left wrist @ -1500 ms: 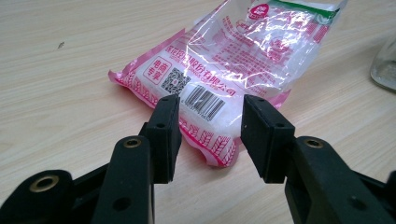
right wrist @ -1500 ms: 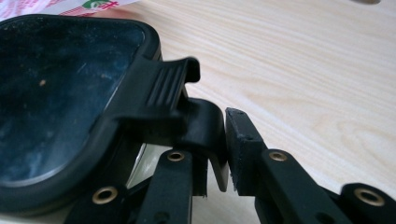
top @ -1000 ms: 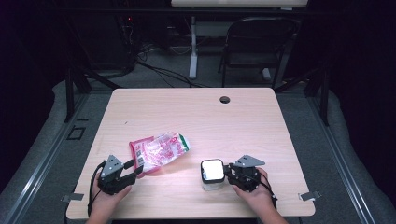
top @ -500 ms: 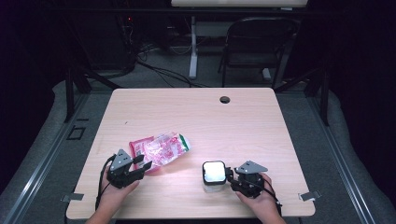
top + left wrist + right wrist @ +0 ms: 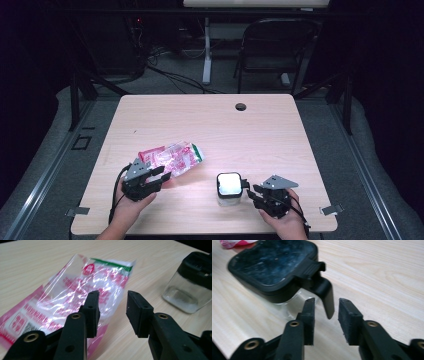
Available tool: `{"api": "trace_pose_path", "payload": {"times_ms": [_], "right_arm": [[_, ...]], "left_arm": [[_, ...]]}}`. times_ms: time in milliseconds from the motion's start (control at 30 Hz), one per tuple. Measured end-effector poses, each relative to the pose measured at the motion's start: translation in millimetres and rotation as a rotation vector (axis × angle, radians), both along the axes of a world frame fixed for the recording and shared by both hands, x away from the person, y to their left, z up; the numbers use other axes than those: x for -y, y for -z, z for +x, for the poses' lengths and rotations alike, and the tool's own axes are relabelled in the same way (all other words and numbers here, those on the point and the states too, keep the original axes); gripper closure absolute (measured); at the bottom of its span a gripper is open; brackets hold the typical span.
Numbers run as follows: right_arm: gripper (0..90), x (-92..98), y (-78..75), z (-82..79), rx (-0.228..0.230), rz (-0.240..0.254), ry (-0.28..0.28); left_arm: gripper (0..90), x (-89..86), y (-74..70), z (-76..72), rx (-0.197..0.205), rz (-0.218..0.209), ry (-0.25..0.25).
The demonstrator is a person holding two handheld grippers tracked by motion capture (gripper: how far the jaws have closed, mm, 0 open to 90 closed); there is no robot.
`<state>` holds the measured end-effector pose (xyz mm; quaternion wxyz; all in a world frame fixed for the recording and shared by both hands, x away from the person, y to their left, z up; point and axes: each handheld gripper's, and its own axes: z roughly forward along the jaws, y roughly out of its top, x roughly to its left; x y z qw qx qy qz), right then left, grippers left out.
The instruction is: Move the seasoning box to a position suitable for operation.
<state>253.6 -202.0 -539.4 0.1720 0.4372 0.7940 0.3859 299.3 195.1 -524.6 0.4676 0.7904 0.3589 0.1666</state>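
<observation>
Both hands have slid back toward six o'clock, fingers just narrowing yet gripping nothing. Left gripper [image 5: 159,176] eyes the crinkly, slippery bag [image 5: 172,157] at nine o'clock; pinch its edge. Right gripper [image 5: 254,191] approaches the rigid jar [image 5: 229,189] by its latch tab [image 5: 325,293].

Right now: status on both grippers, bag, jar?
Left gripper open, jaws just closing, bag beyond them. Right gripper open, closing at the jar lid's latch. Nothing in the way.
</observation>
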Motion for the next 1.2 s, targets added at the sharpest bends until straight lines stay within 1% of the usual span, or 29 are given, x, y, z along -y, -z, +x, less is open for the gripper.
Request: {"api": "trace_pose_path", "payload": {"times_ms": [33, 67, 100, 200, 267, 300, 367, 400, 433, 467, 500, 533, 600, 633, 733, 800, 833, 867, 900, 933, 967, 1000, 1033, 1100, 1133, 1200], "right_arm": [[70.4, -0.4, -2.3, -1.2, 0.001, -0.004, -0.003], [70.4, -0.4, -2.3, -1.2, 0.001, -0.004, -0.003], [72.8, -2.8, -8.2, -3.6, 0.007, 0.001, -0.006], [74.3, -7.2, -18.4, -4.1, 0.007, -0.014, -0.007], [74.9, -8.3, -26.3, -2.5, -0.004, -0.016, -0.003], [74.8, -8.4, -30.3, -1.6, 0.003, -0.017, 0.005], [74.7, -7.8, -37.2, 1.9, 0.000, 0.000, 0.021], [74.6, -6.9, -40.5, 4.0, -0.002, 0.008, 0.026], [74.6, -6.9, -40.5, 4.0, -0.002, 0.008, 0.026], [74.6, -6.8, -43.1, 6.3, -0.001, 0.024, 0.033], [74.6, -6.8, -47.6, 10.7, -0.001, 0.041, 0.045], [74.7, -7.0, -49.2, 13.0, -0.002, 0.050, 0.052], [75.6, -6.5, -51.0, 16.5, -0.005, 0.079, 0.070], [75.7, -5.4, -51.7, 17.3, -0.008, 0.089, 0.076], [77.0, -3.0, -48.5, 15.5, -0.007, 0.140, 0.100], [77.1, -3.5, -45.0, 14.1, -0.031, 0.158, 0.097], [77.1, -4.0, -43.9, 13.6, -0.035, 0.144, 0.092], [77.1, -5.4, -42.6, 13.0, -0.033, 0.143, 0.097], [77.4, -6.5, -42.0, 13.2, -0.043, 0.138, 0.089], [77.6, -8.0, -41.1, 13.5, -0.043, 0.133, 0.089], [77.6, -8.0, -41.1, 13.5, -0.043, 0.133, 0.089], [79.0, -10.3, -40.4, 14.0, -0.051, 0.135, 0.086], [79.5, -11.1, -40.6, 14.1, -0.055, 0.127, 0.088], [80.7, -12.9, -40.7, 13.8, -0.053, 0.127, 0.091], [81.5, -13.4, -41.0, 13.7, -0.055, 0.120, 0.091], [82.5, -14.6, -40.8, 13.6, -0.058, 0.117, 0.101]], "left_arm": [[63.5, 3.9, -2.1, 0.7, 0.007, 0.007, 0.002], [64.7, 3.9, -2.1, 0.7, 0.007, 0.007, 0.002], [66.5, 12.3, -7.2, 1.6, 0.005, 0.023, 0.007], [70.5, 26.5, -14.7, 4.6, 0.004, 0.048, 0.021], [73.4, 36.4, -20.2, 8.6, -0.003, 0.051, 0.024], [75.3, 41.2, -23.0, 10.8, -0.010, 0.051, 0.027], [77.6, 51.3, -28.1, 15.6, -0.024, 0.053, 0.039], [78.5, 56.6, -29.8, 17.4, -0.023, 0.050, 0.045], [79.8, 56.6, -29.8, 17.4, -0.023, 0.050, 0.045], [79.8, 61.1, -31.3, 19.0, -0.022, 0.054, 0.054], [82.4, 65.7, -32.2, 20.0, -0.021, 0.058, 0.058], [83.6, 73.3, -31.9, 22.1, -0.033, 0.050, 0.089], [86.8, 79.8, -29.8, 22.5, -0.041, 0.053, 0.112], [88.5, 82.9, -28.2, 21.7, -0.046, 0.046, 0.122], [89.9, 87.3, -23.4, 18.6, -0.044, 0.033, 0.149], [90.0, 88.4, -21.8, 17.3, -0.054, 0.048, 0.186], [90.0, 87.9, -21.1, 16.6, -0.054, 0.036, 0.205], [90.0, 87.6, -20.5, 15.9, -0.067, 0.026, 0.211], [90.0, 87.9, -19.2, 15.6, -0.071, 0.021, 0.222], [90.0, 89.1, -17.5, 14.8, -0.078, 0.023, 0.234], [90.0, 89.1, -17.5, 14.8, -0.078, 0.023, 0.234], [90.0, 90.7, -15.3, 14.0, -0.084, 0.030, 0.246], [89.9, 94.4, -10.4, 12.1, -0.094, 0.040, 0.263], [89.3, 97.9, -7.3, 10.3, -0.097, 0.057, 0.265], [89.2, 97.9, -7.3, 10.3, -0.097, 0.057, 0.265], [88.5, 100.0, -5.7, 8.2, -0.096, 0.032, 0.267]]}}
